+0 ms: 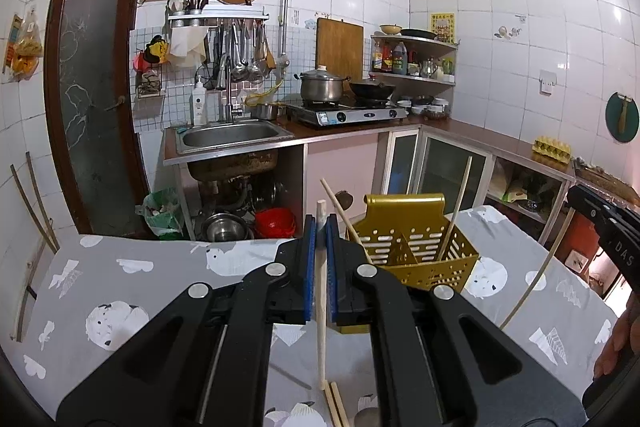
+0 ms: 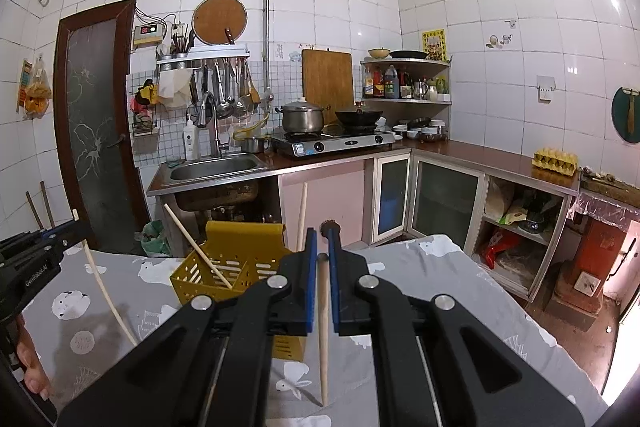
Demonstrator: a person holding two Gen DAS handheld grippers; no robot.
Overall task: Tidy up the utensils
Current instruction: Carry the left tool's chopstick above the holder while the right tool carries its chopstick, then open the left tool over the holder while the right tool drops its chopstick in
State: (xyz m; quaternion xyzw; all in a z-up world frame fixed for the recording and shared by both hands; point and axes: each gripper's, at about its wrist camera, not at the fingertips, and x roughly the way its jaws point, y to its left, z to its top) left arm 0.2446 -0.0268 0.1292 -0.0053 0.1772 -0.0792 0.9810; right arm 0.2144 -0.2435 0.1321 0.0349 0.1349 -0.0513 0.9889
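Each claw, left (image 1: 321, 227) and right (image 2: 322, 241), clamped on a pale wooden chopstick (image 1: 321, 291); gold perforated metal caddy (image 1: 416, 247) holding two sticks sits mid-counter (image 1: 160, 267), loose chopsticks (image 1: 335, 403) at near edge.

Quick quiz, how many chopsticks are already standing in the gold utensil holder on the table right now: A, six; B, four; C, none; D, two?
D: two chopsticks lean inside the gold utensil holder; one more chopstick is pinched in the left gripper and another chopstick in the right gripper, not yet in.
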